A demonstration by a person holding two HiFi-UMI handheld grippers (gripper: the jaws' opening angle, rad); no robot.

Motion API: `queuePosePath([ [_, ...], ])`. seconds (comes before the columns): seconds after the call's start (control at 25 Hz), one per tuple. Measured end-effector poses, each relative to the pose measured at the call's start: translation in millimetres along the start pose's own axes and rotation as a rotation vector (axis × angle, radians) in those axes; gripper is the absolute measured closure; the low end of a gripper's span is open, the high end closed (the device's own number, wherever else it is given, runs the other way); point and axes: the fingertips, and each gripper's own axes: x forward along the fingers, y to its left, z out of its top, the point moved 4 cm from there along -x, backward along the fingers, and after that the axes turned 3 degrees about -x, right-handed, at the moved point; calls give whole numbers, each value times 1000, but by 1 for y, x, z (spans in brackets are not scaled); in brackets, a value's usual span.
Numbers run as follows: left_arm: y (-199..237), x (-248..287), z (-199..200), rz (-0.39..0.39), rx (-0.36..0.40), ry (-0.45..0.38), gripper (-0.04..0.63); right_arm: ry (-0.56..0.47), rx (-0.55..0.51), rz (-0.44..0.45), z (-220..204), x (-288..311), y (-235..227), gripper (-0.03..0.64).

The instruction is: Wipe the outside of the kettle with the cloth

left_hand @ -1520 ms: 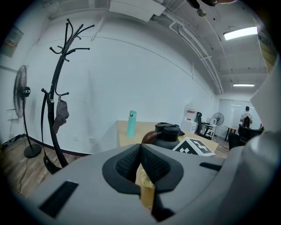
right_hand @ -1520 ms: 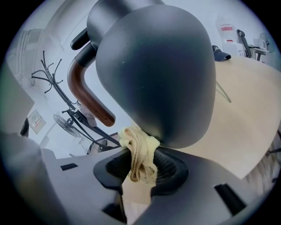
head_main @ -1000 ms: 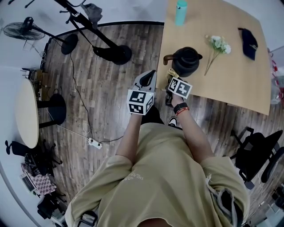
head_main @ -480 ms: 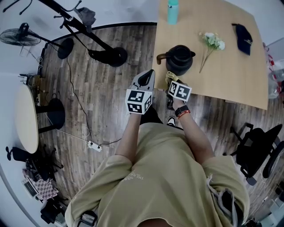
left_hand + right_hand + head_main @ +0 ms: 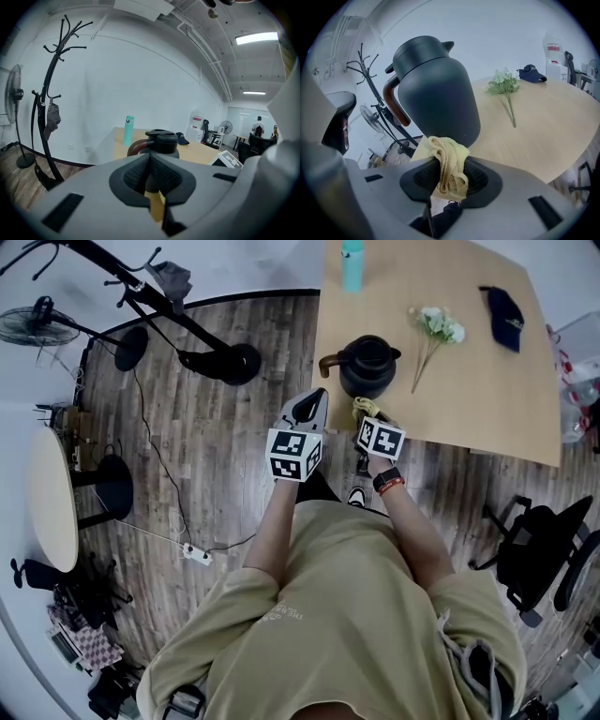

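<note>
1. left claw [image 5: 313, 402]: nearest item, held above the wood floor [image 5: 234, 456], just left of the table's near-left corner. Its jaws are closed pad to pad with nothing between them.
2. right claw [image 5: 451, 177]: beside the left one, at the near edge of the table [image 5: 469, 399]. Its jaws are clamped tight on item 3.
3. cloth [image 5: 449, 161]: pale yellow and bunched, standing up out of the right claw's pads. It is just on the near side of the kettle's base; whether it touches the kettle cannot be told.
4. kettle [image 5: 366, 367]: dark and lidded, standing upright on the table close to its near-left corner, long axis vertical. The brown handle [image 5: 326, 362] points left and the spout [image 5: 397, 352] points right.
5. flower sprig [image 5: 433, 329]: lying flat on the table to the right of the kettle, apart from it. The blooms are at the far end and the stem runs back toward the near left.
6. cap [image 5: 497, 307]: dark, at the far right of the table.
7. bottle [image 5: 352, 263]: teal, upright at the table's far-left edge.
8. coat stand [image 5: 141, 292]: black, on the floor at far left.

Change against one second ago: in the head view the table and everything on it sit further left in the picture, while both claws keep about the same place. The kettle now stands straight beyond the cloth. A second ago it was off to the cloth's far right, with the cloth under the handle.
</note>
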Motion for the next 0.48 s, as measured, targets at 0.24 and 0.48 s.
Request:
queuePosePath([
  [0.24,-8,8,0,-9,-1,-1,574,-4,-19,-37,4,-5,-22,479],
  [0.48,-9,17,2,-12,-3,3,574,-10,-35,-86,13,-6,-38,479],
])
